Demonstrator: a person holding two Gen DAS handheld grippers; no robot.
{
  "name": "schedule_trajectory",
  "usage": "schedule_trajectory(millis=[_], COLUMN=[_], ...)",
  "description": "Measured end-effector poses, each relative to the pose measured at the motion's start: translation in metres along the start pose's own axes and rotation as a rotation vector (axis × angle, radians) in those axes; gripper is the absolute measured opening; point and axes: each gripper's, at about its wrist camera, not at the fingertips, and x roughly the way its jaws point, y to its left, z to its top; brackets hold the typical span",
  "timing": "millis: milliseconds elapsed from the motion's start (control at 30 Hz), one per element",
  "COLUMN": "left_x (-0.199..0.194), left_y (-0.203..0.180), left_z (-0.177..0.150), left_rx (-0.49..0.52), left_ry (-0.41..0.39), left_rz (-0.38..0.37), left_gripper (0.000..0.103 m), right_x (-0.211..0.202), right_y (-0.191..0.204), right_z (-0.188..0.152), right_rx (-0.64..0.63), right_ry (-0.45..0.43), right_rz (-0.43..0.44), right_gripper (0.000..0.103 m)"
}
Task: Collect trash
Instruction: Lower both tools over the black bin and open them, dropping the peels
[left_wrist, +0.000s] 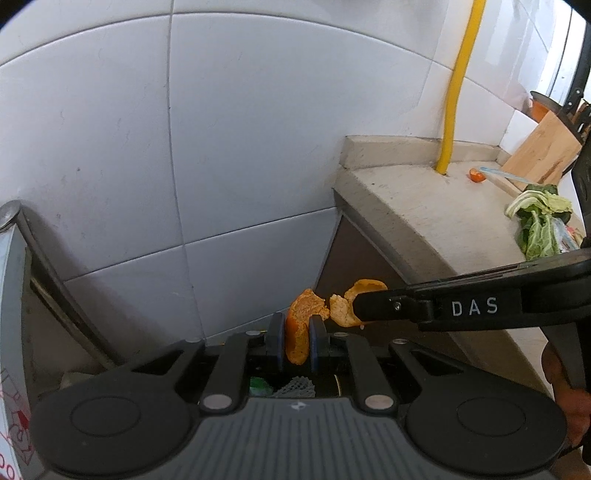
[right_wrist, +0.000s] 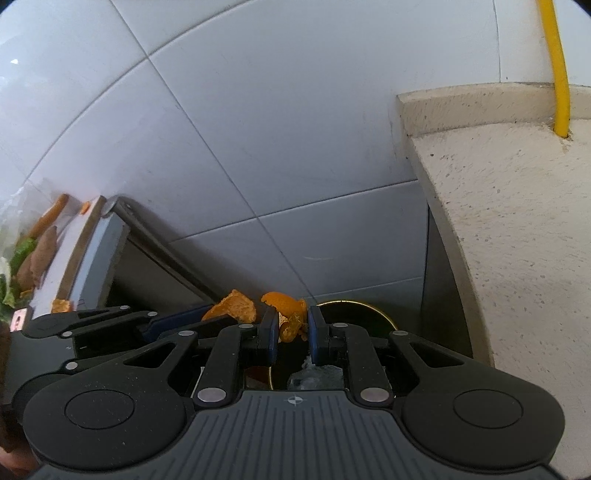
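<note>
Left claw (left_wrist: 297, 341) clamped on orange peel (left_wrist: 301, 328), right claw (right_wrist: 291, 330) clamped on curled peel (right_wrist: 290, 315)

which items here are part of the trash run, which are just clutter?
Job:
- orange peel in left gripper
- orange peel in right gripper
- bin below
- peel scrap on the counter

Lying about:
- yellow pipe
- wooden cutting board
- leafy greens

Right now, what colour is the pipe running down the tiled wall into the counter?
Yellow; the pipe shows best in the left wrist view.
</note>
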Motion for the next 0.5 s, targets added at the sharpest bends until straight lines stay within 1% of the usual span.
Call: schedule_trajectory(millis=[33,67,200,300,500], left_x=[0.002,0.003,0.01,0.015,0.022], left_y=[0.001,0.002,0.008,0.011,0.019], left_z=[0.0,0.001,0.001,0.001,0.001], left_rx=[-0.002,-0.005,-0.018,-0.018,-0.038], left_ry=[0.004,0.008,0.029,0.04,0.053], left_rz=[0.001,0.001,0.006,0.012,0.009], left_gripper=[0.009,0.01,0.017,0.019,0.024], right_x=[0.003,0.005,0.015,0.022,0.03], right_y=[0.0,0.0,-0.002,-0.004,-0.008], right_z=[0.0,0.001,0.003,0.003,0.004], right_rx=[0.003,0.005,0.017,0.025,0.043], right_ry=[0.005,0.011,0.03,0.048,0.069], right_rz=[-0.001,-0.002,-0.008,-0.005,-0.009], right_gripper=[0.023,0.026,0.03,0.032,0.032])
